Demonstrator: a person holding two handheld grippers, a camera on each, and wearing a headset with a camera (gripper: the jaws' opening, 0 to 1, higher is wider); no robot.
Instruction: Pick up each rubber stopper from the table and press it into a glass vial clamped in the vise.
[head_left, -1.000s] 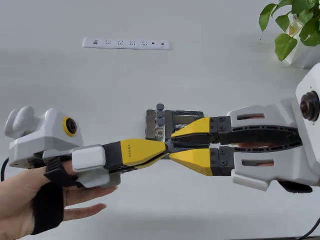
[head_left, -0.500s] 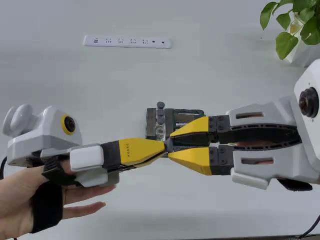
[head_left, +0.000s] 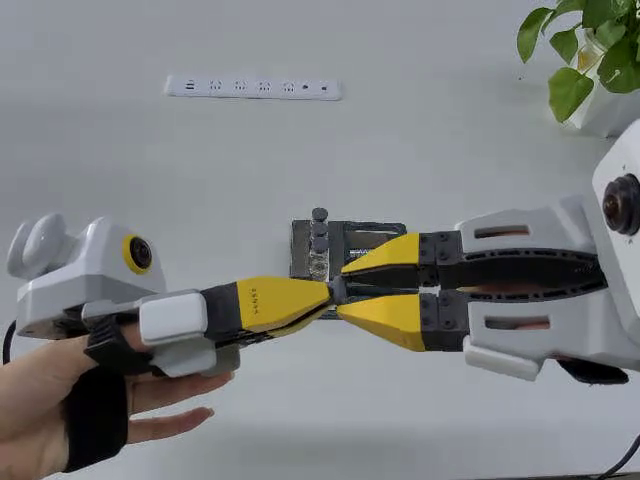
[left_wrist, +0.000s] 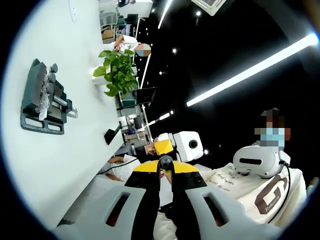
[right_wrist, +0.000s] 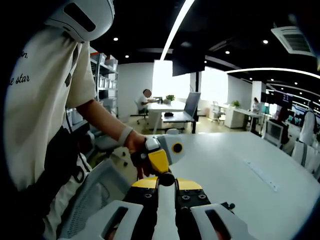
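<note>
A small dark rubber stopper (head_left: 339, 291) is held in the air where the two grippers meet tip to tip. My left gripper (head_left: 325, 296) comes in from the left and my right gripper (head_left: 343, 290) from the right, each with its yellow jaws closed on the stopper. The stopper (left_wrist: 165, 161) sits at the jaw tips in the left gripper view, and the same stopper (right_wrist: 166, 178) shows in the right gripper view. Just behind the tips a dark vise (head_left: 372, 234) stands on the table. It clamps a row of glass vials (head_left: 319, 262), some capped with stoppers (head_left: 320, 215).
A white power strip (head_left: 253, 87) lies at the far side of the white table (head_left: 150, 180). A potted plant (head_left: 585, 50) stands at the back right. The vise (left_wrist: 35, 100) also appears at the left of the left gripper view.
</note>
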